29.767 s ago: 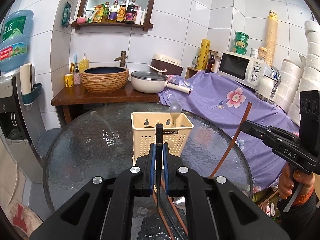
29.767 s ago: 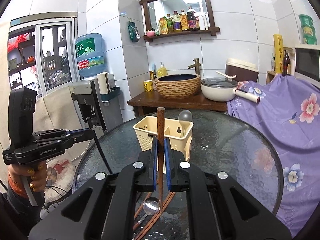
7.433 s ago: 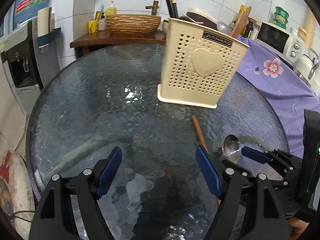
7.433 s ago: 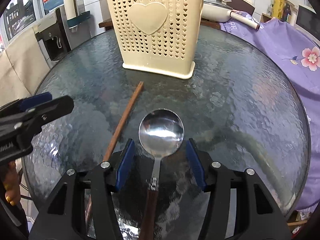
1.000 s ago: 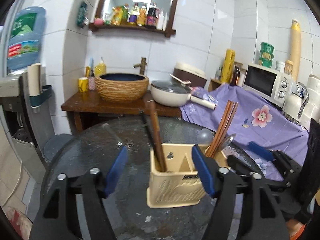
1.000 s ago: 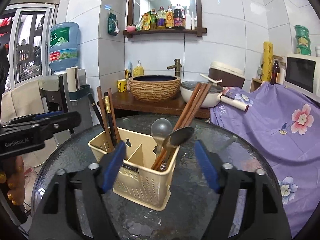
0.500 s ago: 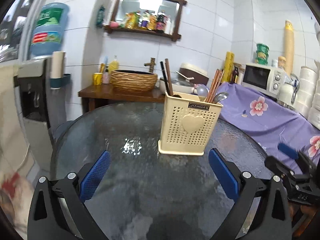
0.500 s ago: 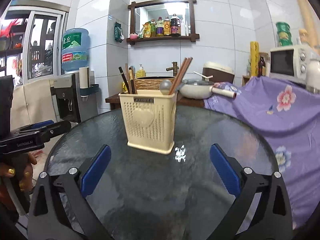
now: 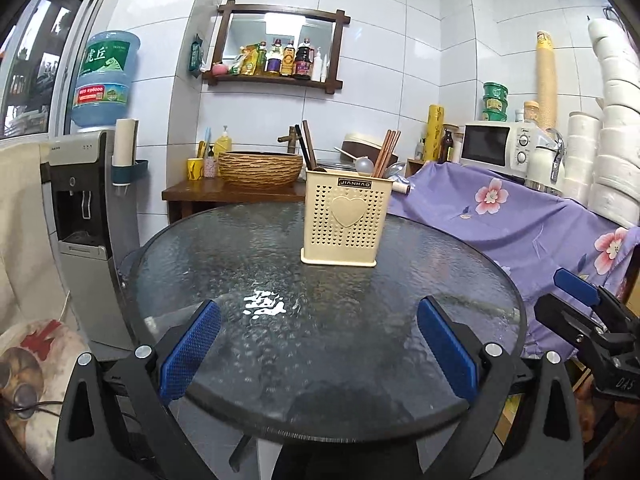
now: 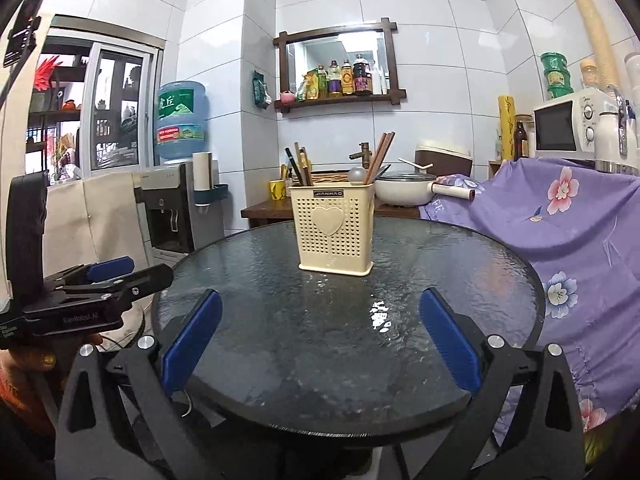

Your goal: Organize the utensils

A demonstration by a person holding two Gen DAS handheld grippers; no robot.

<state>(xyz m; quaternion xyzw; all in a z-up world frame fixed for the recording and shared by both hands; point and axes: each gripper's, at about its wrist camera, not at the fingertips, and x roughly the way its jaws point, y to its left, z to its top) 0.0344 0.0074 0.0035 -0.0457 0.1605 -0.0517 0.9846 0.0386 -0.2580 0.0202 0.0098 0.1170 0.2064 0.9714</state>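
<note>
A cream perforated utensil holder with a heart on its front stands upright on the round glass table; it also shows in the right wrist view. Brown chopsticks, dark chopsticks and spoons stick up out of it. My left gripper is wide open and empty at the table's near edge, well back from the holder. My right gripper is wide open and empty at the near edge too. Each gripper shows in the other's view, the right one and the left one.
A water dispenser stands left of the table. A wooden side table with a woven basin and a pan is behind. A purple flowered cloth covers the counter at right, with a microwave.
Both grippers have pulled back further from the holder and the table, staying open and empty. The holder and its utensils have not moved.
</note>
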